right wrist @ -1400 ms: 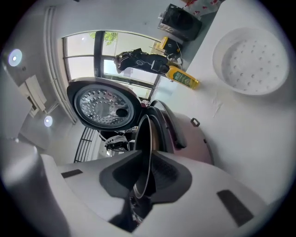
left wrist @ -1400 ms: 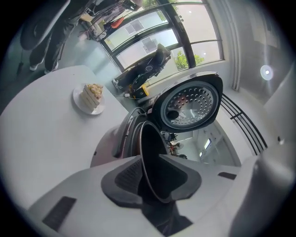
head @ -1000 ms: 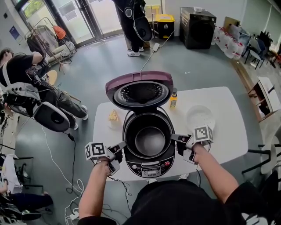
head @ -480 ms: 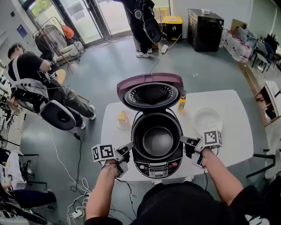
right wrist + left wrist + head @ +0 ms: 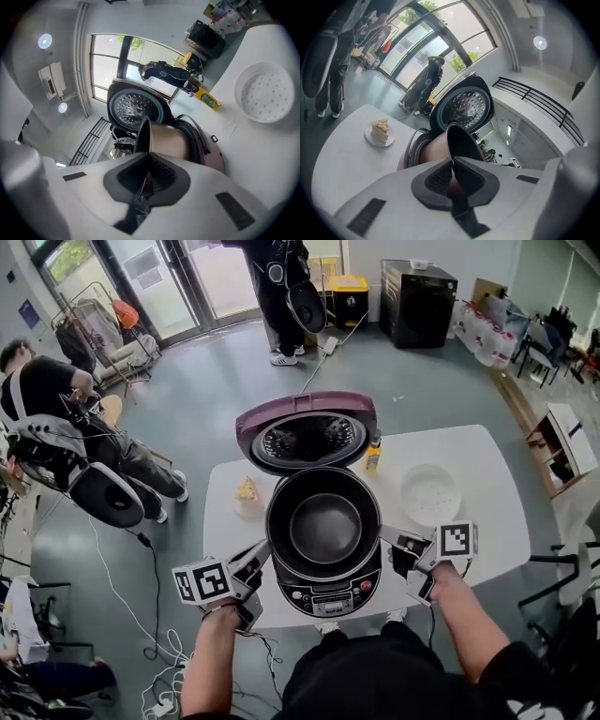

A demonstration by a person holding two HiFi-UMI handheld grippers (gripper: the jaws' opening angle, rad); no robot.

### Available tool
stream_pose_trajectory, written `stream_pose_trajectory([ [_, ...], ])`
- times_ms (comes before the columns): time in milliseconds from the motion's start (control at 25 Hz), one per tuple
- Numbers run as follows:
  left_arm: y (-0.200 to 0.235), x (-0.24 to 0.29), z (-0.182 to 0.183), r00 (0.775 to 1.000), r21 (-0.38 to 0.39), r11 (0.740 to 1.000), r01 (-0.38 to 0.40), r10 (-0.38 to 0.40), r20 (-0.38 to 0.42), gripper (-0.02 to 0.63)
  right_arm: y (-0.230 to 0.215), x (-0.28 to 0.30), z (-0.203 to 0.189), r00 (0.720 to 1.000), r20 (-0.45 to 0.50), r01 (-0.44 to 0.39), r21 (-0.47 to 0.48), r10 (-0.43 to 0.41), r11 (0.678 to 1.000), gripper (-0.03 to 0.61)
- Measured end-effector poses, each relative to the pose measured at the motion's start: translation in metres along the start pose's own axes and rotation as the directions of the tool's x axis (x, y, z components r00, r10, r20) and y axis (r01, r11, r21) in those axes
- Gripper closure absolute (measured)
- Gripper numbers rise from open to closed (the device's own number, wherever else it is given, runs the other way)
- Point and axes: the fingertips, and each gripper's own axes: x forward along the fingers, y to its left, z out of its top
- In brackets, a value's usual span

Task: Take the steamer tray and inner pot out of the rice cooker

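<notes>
The inner pot (image 5: 323, 526) hides the rice cooker's (image 5: 323, 592) cavity from above. Its panel print and the bottle's (image 5: 373, 457) label are unreadably small.

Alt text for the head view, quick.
The left tongs and right tongs grip opposite rim edges of the inner pot, raised partly out of the open rice cooker. On the table, steamer tray lies right, cake slice left.

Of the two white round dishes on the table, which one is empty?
The perforated white steamer tray, right of the purple rice cooker. The small white plate left of the cooker carries a cake slice.
</notes>
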Motion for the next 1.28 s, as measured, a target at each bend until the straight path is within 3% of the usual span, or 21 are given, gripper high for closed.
stream_pose_trajectory([
  [280, -0.038, -0.015, 0.008, 0.999, 0.144, 0.990, -0.007, 0.001, 0.038, 0.590, 0.033, -0.024, -0.002, 0.996, 0.086, -0.033, -0.035, 0.036, 0.999, 0.567],
  [560, -0.088, -0.005, 0.012, 0.994, 0.229, 0.973, -0.036, 0.012, 0.108, 0.592, 0.037, -0.065, 0.015, 0.989, 0.117, -0.077, -0.077, 0.085, 0.994, 0.571],
  [800, -0.139, 0.010, 0.002, 0.989, 0.232, 0.972, -0.029, -0.005, 0.146, 0.589, 0.052, -0.113, 0.039, 0.985, 0.115, -0.116, -0.113, 0.129, 0.987, 0.562],
  [1280, -0.228, 0.132, -0.073, 0.992, 0.197, 0.976, 0.096, -0.111, 0.065, 0.588, -0.015, -0.264, 0.081, 0.973, 0.232, 0.011, -0.082, 0.008, 0.997, 0.565],
])
